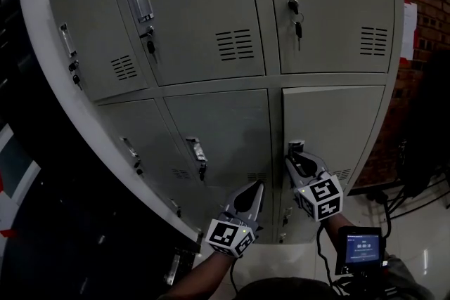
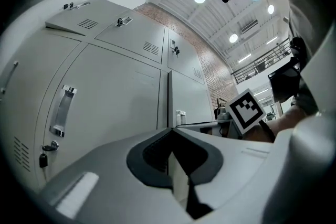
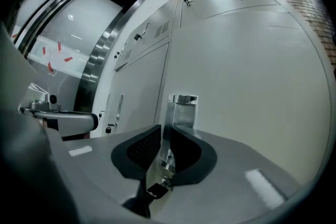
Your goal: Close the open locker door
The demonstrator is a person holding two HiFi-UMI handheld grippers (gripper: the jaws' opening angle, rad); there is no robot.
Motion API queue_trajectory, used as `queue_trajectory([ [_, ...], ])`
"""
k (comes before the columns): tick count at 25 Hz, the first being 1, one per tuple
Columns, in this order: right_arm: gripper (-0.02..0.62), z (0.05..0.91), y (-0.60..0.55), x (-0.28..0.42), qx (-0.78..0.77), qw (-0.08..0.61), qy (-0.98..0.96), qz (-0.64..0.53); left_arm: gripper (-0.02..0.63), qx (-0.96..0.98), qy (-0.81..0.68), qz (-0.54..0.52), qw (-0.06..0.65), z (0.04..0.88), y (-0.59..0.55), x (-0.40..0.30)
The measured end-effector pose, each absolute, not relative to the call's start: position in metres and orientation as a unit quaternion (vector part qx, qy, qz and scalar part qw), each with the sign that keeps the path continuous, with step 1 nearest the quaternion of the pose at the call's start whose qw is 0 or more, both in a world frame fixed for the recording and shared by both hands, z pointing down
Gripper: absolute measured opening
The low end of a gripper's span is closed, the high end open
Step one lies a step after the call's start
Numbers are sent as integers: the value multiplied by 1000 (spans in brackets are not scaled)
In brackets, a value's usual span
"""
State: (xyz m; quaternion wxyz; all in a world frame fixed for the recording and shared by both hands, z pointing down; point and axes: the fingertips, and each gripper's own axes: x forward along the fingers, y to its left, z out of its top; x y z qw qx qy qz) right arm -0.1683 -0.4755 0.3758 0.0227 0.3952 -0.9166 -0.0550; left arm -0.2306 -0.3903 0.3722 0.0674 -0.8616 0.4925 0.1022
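Observation:
The lower right locker door [image 1: 337,130] is pale grey, with a dark slit along its left edge. Its chrome handle [image 1: 296,146] sits at that edge. My right gripper [image 1: 294,155] reaches up to the handle. In the right gripper view the gripper [image 3: 165,131] has its dark pads [image 3: 142,152] drawn close, with the handle [image 3: 182,110] running down between them. A key [image 3: 156,190] hangs below. My left gripper [image 1: 254,188] hovers lower left, in front of the middle locker, shut and empty. In the left gripper view its jaws [image 2: 170,134] meet at the tips.
More grey lockers [image 1: 211,10] fill the wall above and to the left, each with a handle and lock. Keys [image 1: 297,26] hang from the upper right one. A small screen [image 1: 362,248] and cables [image 1: 394,200] lie low right. A brick wall [image 1: 422,38] borders the right side.

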Motion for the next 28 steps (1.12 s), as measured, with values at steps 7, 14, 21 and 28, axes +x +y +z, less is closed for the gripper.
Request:
queue_trajectory([
  [7, 49, 377, -496, -170, 414, 22, -910, -23, 2, -863, 489, 105, 68, 371, -391, -233],
  [14, 49, 377, -498, -171, 415, 22, -909, -20, 2, -862, 491, 107, 65, 375, -393, -236],
  [21, 49, 378, -499, -170, 417, 19, -909, -20, 2, -862, 491, 109, 61, 376, -395, -235],
  [28, 120, 378, -486, -174, 390, 20, -920, -30, 2, -862, 491, 108, 57, 375, -394, -228],
])
